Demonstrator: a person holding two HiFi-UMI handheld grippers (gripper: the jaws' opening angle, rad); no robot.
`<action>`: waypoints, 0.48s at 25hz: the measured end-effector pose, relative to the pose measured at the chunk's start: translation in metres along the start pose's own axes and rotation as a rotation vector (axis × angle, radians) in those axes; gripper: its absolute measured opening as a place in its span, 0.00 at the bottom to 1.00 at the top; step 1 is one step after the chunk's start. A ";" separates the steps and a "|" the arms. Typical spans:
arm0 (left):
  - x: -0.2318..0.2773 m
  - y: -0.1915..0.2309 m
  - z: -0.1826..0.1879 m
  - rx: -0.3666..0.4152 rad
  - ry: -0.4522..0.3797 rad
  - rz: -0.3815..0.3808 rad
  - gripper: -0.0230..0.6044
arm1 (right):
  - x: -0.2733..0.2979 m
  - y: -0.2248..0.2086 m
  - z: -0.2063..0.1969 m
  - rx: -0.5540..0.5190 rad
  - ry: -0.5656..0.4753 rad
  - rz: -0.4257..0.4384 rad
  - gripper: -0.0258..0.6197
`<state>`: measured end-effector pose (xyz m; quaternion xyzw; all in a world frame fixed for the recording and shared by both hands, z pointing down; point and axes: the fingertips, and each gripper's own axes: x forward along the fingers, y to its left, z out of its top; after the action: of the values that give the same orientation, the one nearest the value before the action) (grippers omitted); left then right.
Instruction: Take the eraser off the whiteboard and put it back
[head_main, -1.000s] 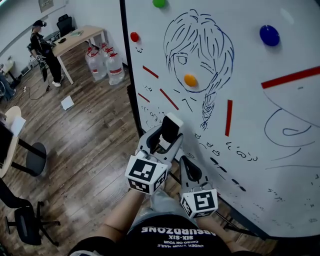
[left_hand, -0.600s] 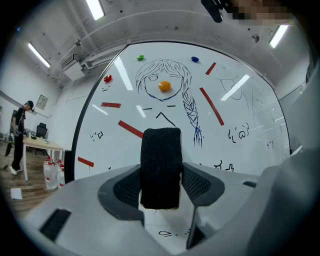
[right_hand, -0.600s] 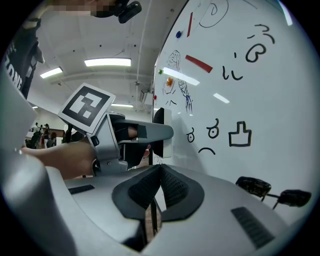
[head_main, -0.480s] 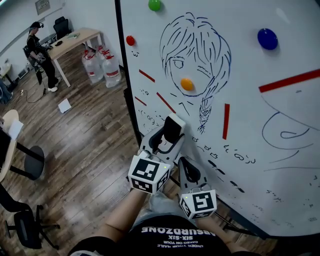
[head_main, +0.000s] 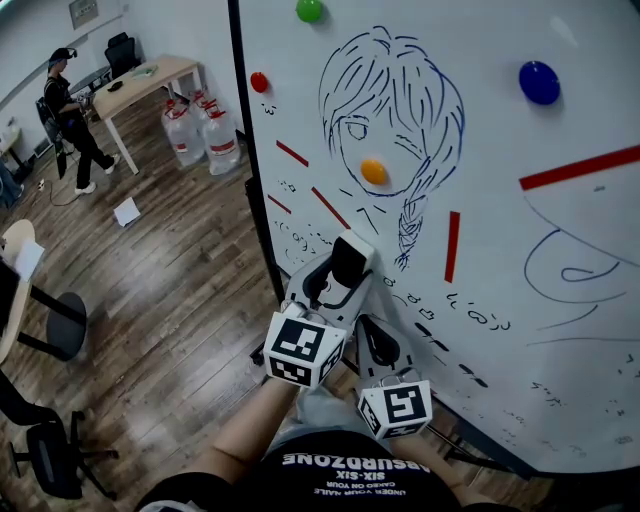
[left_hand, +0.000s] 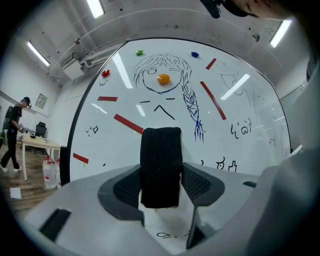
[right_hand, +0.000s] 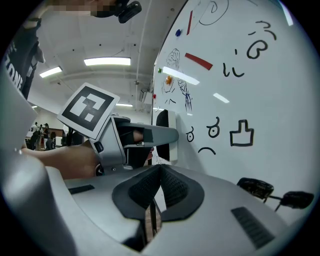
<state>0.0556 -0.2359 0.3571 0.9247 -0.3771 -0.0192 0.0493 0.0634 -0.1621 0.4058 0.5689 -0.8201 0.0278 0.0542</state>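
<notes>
**Eraser gripped at the whiteboard, mid-task.**

Head view: the left claw (head_main: 338, 280) pinches the black eraser (head_main: 348, 260) at the whiteboard (head_main: 500, 230), below the drawn face. Whether they touch is unclear. Wooden floor (head_main: 180, 290), a far surface (head_main: 150, 78) and water bottles (head_main: 200, 135) lie leftward.
Left gripper view: both pads clamp the eraser's sides.
Right gripper view: the right claw (right_hand: 159, 189) is pressed together, empty.
Judged next move: seat the eraser flat on the board, then spread the claw.

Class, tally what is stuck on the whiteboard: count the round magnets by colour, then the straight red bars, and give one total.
Green round magnet: 1
Red round magnet: 1
Orange round magnet: 1
Blue round magnet: 1
Red bars: 5
Total: 9
</notes>
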 end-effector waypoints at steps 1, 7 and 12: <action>0.000 0.000 0.000 0.001 -0.001 0.001 0.43 | 0.000 0.000 0.000 0.000 0.000 -0.001 0.04; 0.001 -0.001 -0.001 0.003 -0.006 -0.003 0.43 | 0.001 -0.001 -0.001 0.000 0.002 -0.001 0.04; 0.000 -0.003 -0.001 0.018 0.007 -0.022 0.43 | 0.002 0.002 -0.001 -0.006 0.005 0.008 0.04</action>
<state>0.0581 -0.2336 0.3581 0.9292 -0.3670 -0.0129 0.0420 0.0610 -0.1635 0.4075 0.5653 -0.8224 0.0269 0.0580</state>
